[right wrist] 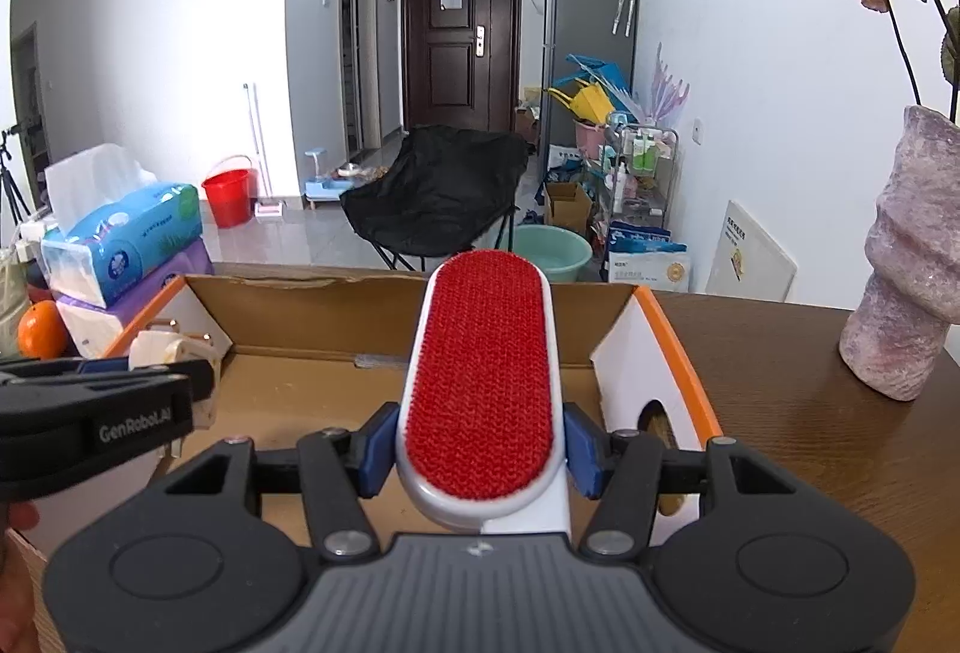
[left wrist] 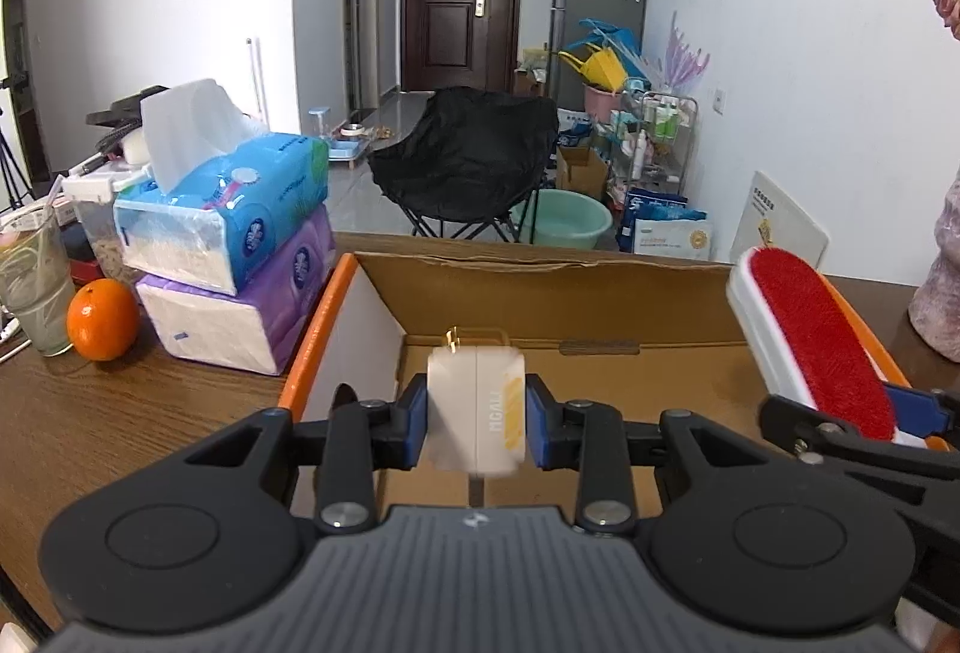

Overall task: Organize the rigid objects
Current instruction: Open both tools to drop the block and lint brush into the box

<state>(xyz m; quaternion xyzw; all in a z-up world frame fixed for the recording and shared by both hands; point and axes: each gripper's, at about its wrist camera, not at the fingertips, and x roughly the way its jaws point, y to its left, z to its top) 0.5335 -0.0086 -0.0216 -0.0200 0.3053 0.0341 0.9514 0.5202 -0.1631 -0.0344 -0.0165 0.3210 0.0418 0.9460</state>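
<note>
Reading "MGALI", white charger (left wrist: 475,409) sits in left gripper (left wrist: 477,422).

Orange (left wrist: 102,318) beside stacked tissue packs (left wrist: 240,257); pink vase (right wrist: 906,257) on table (left wrist: 138,413).

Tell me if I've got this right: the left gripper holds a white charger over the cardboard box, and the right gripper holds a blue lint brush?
Nearly. The lint brush in the right gripper is red with a white body, not blue, as the right wrist view shows. The left gripper does hold a white charger over the cardboard box.
</note>
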